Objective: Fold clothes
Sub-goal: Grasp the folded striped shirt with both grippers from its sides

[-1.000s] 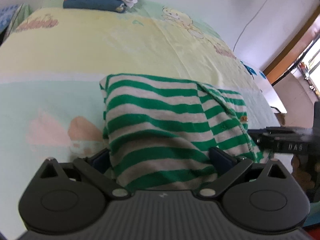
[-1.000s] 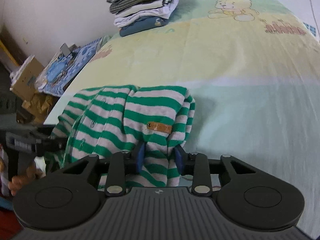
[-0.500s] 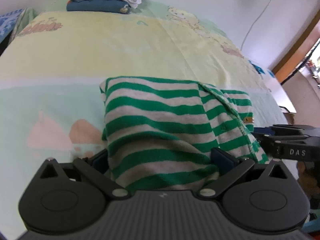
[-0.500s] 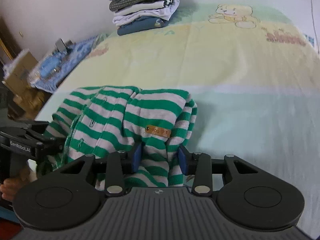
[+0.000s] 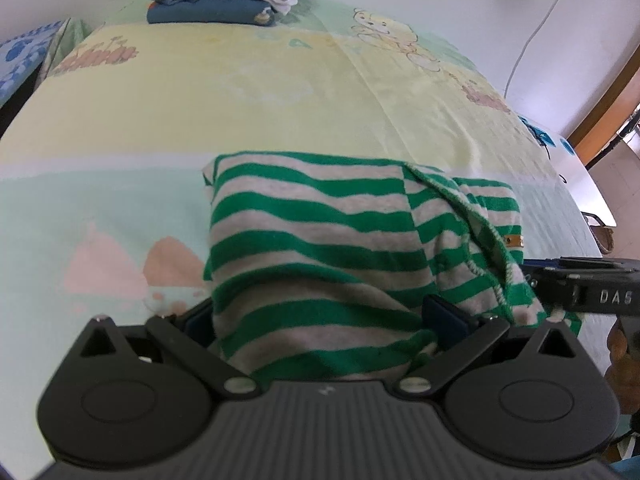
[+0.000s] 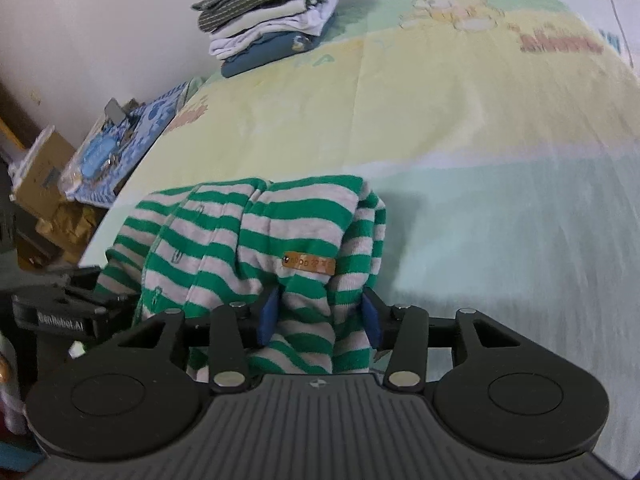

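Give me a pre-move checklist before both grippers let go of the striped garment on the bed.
1. Striped garment folded into a compact bundle: ok.
2. Bundle resting on the bed sheet: cannot tell, its near edge is hidden by the grippers.
3. Right gripper releasing: ok, its jaws are opening with fabric between them.
4. Left gripper free of fabric: not ok, cloth fills its wide jaws.
5. Folded stack at the far end of the sheet tidy, apart from the bundle: ok.

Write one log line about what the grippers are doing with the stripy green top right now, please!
task: fold clothes | left gripper: wide, striped top between fingers | right gripper: jaws opening, top between | stack of folded clothes: far side of bed
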`<state>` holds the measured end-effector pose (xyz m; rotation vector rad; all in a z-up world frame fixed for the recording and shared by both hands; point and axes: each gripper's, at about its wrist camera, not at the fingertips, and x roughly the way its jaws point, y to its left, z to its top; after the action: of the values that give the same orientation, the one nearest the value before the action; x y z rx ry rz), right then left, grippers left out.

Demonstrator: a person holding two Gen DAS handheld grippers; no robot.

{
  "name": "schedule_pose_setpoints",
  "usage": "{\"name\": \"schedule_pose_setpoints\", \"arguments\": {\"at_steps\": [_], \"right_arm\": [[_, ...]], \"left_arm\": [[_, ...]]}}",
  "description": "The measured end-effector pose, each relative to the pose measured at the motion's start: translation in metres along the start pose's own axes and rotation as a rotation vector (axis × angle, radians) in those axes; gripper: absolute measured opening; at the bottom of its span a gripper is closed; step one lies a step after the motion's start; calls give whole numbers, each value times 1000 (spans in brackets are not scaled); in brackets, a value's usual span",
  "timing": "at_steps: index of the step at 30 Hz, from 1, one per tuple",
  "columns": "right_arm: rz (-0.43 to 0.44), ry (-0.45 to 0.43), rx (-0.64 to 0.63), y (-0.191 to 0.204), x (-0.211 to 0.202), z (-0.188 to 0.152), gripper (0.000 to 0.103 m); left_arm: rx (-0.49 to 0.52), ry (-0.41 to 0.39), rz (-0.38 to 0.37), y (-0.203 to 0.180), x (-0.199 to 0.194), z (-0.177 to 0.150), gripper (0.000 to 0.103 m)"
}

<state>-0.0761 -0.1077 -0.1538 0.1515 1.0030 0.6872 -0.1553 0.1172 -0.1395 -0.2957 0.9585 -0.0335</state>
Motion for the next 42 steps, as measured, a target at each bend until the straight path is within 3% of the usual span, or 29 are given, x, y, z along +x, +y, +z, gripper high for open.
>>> {"name": "schedule_pose_setpoints", "arguments": {"at_steps": [25,34,42], "right_arm": [[-21,-75,-63,5,-2,-10,42],[-14,-78,-37,2,-1,-10,42],[9,-96,-13,-3,-2,-12,49]], "left_arm": [[-28,26,28,-2,1,2,100],[-41,-23,15,-3,-5,-5,87],[-91,-51,-19,3,-10,-9,78]]}}
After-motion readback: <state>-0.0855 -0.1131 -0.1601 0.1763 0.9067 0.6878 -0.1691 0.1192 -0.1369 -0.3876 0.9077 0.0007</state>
